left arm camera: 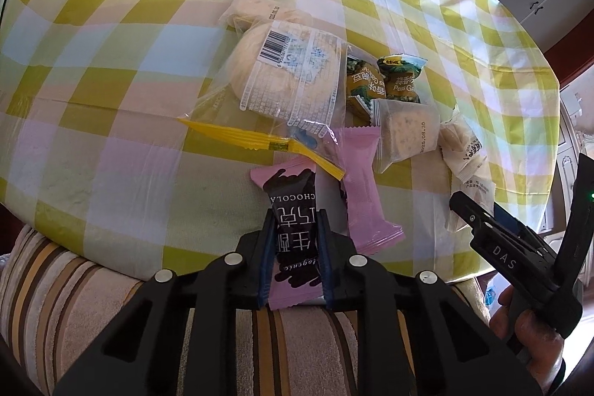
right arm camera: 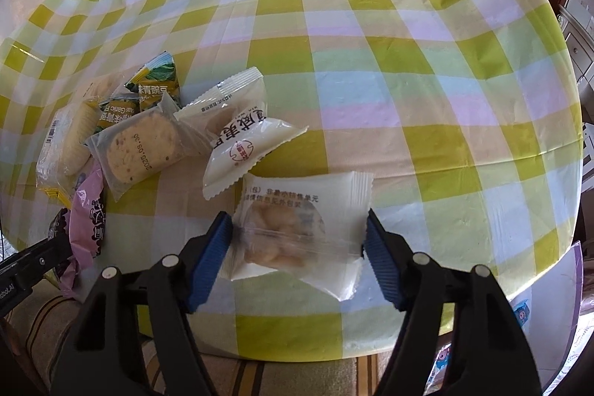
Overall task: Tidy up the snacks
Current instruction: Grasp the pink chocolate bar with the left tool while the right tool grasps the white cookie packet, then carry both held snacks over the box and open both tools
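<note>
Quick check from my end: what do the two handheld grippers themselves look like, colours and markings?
Both are matte black plastic with ribbed blue finger pads and round silver pivot pins. The right gripper, seen from the left gripper, carries white "DAS" lettering and a small green light.

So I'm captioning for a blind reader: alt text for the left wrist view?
The left gripper pinches a pink chocolate wrapper at the near edge of a checked tablecloth. Beyond lie a clear zip bag of wrapped snacks and loose packets; the right gripper enters at right.
</note>
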The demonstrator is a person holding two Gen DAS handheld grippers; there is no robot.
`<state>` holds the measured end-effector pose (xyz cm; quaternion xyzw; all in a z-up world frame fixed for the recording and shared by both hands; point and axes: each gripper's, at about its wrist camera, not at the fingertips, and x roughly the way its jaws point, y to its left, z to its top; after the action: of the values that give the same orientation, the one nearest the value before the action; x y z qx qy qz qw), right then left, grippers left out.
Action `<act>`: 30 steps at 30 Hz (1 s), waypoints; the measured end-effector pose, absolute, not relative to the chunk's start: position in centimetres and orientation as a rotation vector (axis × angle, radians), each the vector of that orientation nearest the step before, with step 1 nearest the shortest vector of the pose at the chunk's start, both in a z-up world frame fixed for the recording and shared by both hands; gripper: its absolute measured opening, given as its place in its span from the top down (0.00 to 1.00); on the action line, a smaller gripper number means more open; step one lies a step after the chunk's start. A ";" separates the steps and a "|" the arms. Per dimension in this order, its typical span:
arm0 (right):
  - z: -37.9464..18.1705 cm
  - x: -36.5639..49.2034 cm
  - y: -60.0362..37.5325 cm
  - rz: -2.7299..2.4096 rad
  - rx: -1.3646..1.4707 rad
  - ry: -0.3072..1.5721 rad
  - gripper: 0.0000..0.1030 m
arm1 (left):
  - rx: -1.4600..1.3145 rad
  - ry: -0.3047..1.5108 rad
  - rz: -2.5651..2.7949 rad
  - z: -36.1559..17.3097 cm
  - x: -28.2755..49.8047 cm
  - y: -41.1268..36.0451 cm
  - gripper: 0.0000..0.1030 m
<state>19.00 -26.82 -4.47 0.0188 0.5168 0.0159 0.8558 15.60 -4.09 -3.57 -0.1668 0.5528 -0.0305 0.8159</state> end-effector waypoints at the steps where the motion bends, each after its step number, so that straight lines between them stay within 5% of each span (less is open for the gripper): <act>1: -4.4 19.0 -26.8 0.038 0.037 1.084 0.38 | -0.360 1.178 -0.065 -3.6 15.5 -4.0 0.82; 3: -4.3 18.9 -26.6 0.052 0.034 1.079 0.48 | -0.364 1.174 -0.062 -3.5 15.4 -3.9 0.82; 11: -3.4 18.1 -26.7 0.061 0.042 1.057 0.61 | -0.377 1.140 -0.037 -2.4 14.3 -3.1 0.82; 30: -0.3 15.2 -29.1 0.038 0.084 0.988 0.65 | -0.333 1.058 -0.046 0.9 12.2 -4.3 0.82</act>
<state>15.24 -29.14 -0.29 0.0404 0.4740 0.0182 0.8794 12.24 -4.31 0.86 -0.1583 0.5022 -0.0218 0.8498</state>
